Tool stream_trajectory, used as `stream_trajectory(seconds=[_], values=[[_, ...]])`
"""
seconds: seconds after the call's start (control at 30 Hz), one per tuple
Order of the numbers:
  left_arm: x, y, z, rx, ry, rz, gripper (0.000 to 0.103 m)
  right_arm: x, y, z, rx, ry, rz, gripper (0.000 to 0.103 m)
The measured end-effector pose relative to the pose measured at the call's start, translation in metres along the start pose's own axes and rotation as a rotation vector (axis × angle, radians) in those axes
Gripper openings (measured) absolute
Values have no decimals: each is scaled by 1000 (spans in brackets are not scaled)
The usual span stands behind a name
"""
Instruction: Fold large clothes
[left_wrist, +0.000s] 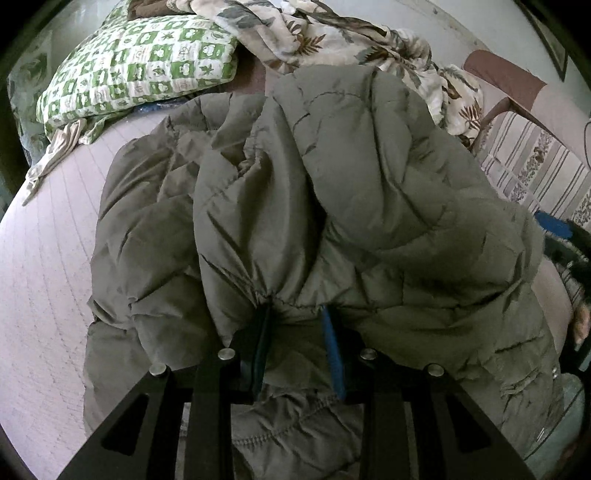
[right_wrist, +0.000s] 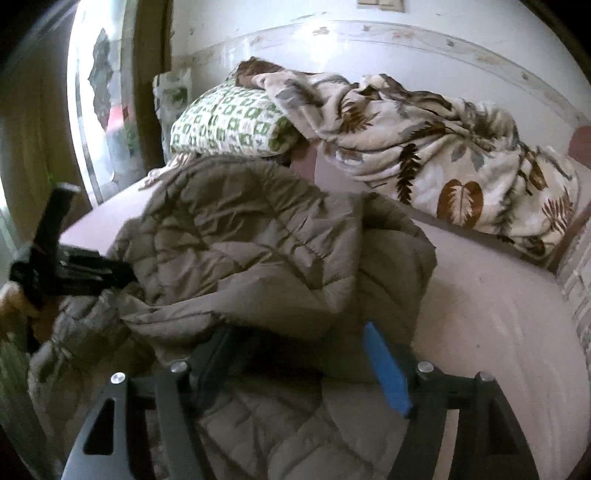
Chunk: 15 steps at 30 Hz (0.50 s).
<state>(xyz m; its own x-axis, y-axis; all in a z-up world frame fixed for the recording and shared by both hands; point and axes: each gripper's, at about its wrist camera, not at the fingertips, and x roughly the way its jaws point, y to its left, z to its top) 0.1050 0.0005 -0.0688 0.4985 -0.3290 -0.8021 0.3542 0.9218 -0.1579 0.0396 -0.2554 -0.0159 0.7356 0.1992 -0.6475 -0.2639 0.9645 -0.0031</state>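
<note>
My left gripper (left_wrist: 297, 325) pinches a gathered fold of the quilted olive jacket (left_wrist: 332, 192) on the bed (left_wrist: 44, 258); my right gripper (right_wrist: 299, 347) stands wide open around its edge

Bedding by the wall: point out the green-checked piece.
The pillow, left of the leaf-print blanket; only it has green-and-white squares.

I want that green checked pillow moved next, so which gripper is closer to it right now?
Left, though only judging by layout. The left gripper is at the jacket's edge on the pillow's side; the right gripper is at the jacket's far side.
</note>
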Motion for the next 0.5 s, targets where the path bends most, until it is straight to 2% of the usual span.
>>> stream_trajectory(seconds=[0.17, 0.3, 0.4, 0.5], values=[[0, -1, -2, -3, -2, -4, 29, -28, 10, 28, 11, -81, 6, 74], [1, 1, 0, -7, 0, -12, 29, -11, 22, 60, 73, -94, 63, 75], [1, 4, -1, -1, -2, -13, 29, 22, 32, 62, 89, -24, 59, 75], [3, 4, -2, 0, 1, -12, 29, 73, 41, 41, 99, 138, 35, 75]])
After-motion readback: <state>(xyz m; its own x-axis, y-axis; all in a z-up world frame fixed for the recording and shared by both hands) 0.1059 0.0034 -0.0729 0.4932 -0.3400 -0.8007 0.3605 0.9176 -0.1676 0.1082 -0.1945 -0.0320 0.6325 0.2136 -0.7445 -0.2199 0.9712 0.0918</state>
